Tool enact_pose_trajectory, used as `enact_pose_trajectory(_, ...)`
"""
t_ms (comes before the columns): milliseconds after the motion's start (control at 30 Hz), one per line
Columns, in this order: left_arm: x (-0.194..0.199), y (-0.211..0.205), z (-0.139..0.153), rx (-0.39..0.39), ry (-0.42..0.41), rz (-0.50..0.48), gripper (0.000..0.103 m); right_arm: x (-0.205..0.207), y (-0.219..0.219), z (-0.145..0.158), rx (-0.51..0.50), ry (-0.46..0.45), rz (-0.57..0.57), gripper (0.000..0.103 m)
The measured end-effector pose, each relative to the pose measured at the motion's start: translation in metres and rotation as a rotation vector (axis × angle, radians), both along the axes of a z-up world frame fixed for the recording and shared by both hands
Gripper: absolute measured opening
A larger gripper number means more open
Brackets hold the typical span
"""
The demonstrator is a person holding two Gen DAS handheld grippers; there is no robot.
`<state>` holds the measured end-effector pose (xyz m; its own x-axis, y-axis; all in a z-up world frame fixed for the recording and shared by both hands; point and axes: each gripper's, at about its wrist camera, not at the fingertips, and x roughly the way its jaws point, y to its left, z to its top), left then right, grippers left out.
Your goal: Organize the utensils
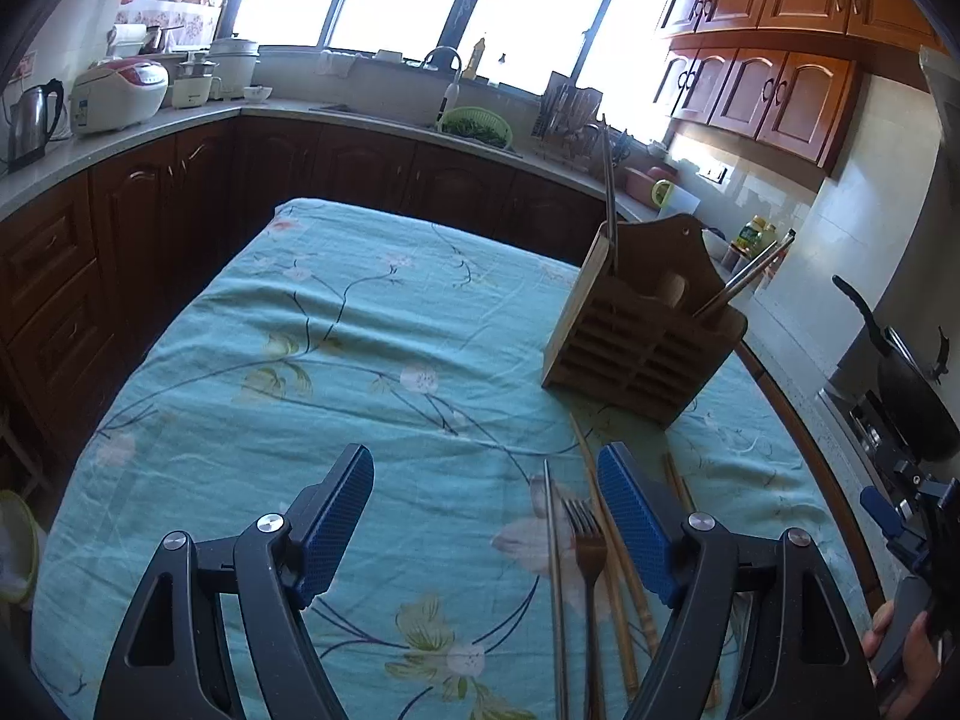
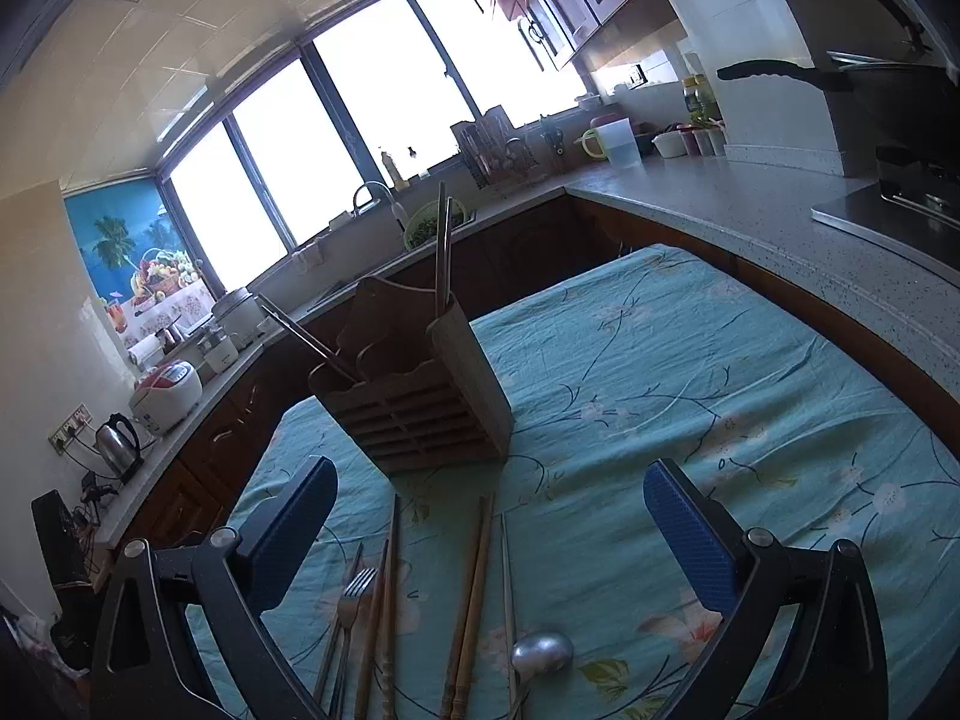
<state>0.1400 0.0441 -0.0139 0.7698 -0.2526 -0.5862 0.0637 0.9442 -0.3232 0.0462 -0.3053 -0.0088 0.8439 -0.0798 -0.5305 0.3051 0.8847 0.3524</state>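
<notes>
From the left wrist we see our left claw [image 1: 483, 516] wide and empty above the fork [image 1: 585, 531] lying on the tabletop [image 1: 270, 372]; the wooden holder [image 1: 645, 330] already keeps some chopsticks. From the right wrist, our right claw [image 2: 489, 531] gapes empty over loose chopsticks [image 2: 474, 588] and a ladle [image 2: 540, 651], all unsorted.

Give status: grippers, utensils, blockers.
Left gripper and right gripper open, empty. Metal fork, wooden chopsticks, steel spoon loose on teal floral cloth. Slatted wooden utensil holder upright behind them. No blockers.
</notes>
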Motion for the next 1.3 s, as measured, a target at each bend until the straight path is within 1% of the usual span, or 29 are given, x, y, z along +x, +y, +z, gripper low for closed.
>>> enact_pose_trajectory(233, -0.002, -0.01, -0.008, 0.024, 0.061, -0.01, 0.077, -0.003, 0.008, -0.026, 0.006, 0.069, 0.027, 0.103)
enact_pose_trajectory(433, 0.003, -0.013, -0.01, 0.037, 0.089, -0.019, 0.076, 0.004, 0.014, -0.034, -0.008, 0.114, 0.05, 0.103)
enact_pose_trajectory(533, 0.012, -0.018, -0.015, 0.048, 0.103, -0.03, 0.075, 0.009, 0.017, -0.036, -0.031, 0.134, 0.058, 0.101)
enact_pose_trajectory(567, 0.016, -0.02, -0.016, 0.053, 0.109, -0.034, 0.075, 0.011, 0.019, -0.036, -0.04, 0.139, 0.066, 0.095)
enact_pose_trajectory(600, 0.019, -0.023, -0.016, 0.055, 0.113, -0.037, 0.075, 0.014, 0.02, -0.037, -0.045, 0.149, 0.075, 0.092)
enact_pose_trajectory(667, 0.025, -0.026, -0.017, 0.05, 0.122, -0.048, 0.074, 0.022, 0.021, -0.039, -0.044, 0.17, 0.095, 0.076)
enact_pose_trajectory(700, 0.03, -0.028, -0.018, 0.047, 0.13, -0.055, 0.071, 0.025, 0.022, -0.04, -0.039, 0.179, 0.106, 0.071)
enact_pose_trajectory(767, 0.039, -0.032, -0.019, 0.037, 0.145, -0.075, 0.067, 0.034, 0.024, -0.043, -0.026, 0.2, 0.135, 0.055)
enact_pose_trajectory(800, 0.045, -0.034, -0.019, 0.033, 0.15, -0.084, 0.065, 0.038, 0.025, -0.044, -0.022, 0.208, 0.15, 0.052)
enact_pose_trajectory(833, 0.049, -0.036, -0.019, 0.035, 0.153, -0.092, 0.063, 0.042, 0.027, -0.046, -0.018, 0.215, 0.166, 0.047)
enact_pose_trajectory(867, 0.054, -0.039, -0.018, 0.042, 0.153, -0.1, 0.063, 0.047, 0.028, -0.048, -0.015, 0.227, 0.18, 0.042)
enact_pose_trajectory(900, 0.059, -0.043, -0.018, 0.049, 0.155, -0.108, 0.062, 0.052, 0.029, -0.051, -0.008, 0.243, 0.193, 0.039)
enact_pose_trajectory(967, 0.07, -0.049, -0.019, 0.059, 0.165, -0.127, 0.059, 0.063, 0.031, -0.059, -0.001, 0.283, 0.208, 0.026)
enact_pose_trajectory(1033, 0.083, -0.056, -0.021, 0.073, 0.181, -0.146, 0.056, 0.074, 0.031, -0.068, -0.008, 0.327, 0.218, 0.019)
enact_pose_trajectory(1133, 0.103, -0.067, -0.025, 0.088, 0.201, -0.175, 0.054, 0.087, 0.03, -0.08, -0.005, 0.384, 0.232, 0.01)
enact_pose_trajectory(1233, 0.123, -0.079, -0.03, 0.109, 0.217, -0.201, 0.053, 0.097, 0.029, -0.089, -0.01, 0.426, 0.247, 0.009)
enact_pose_trajectory(1300, 0.138, -0.088, -0.035, 0.123, 0.238, -0.218, 0.049, 0.103, 0.027, -0.094, -0.006, 0.448, 0.255, 0.008)
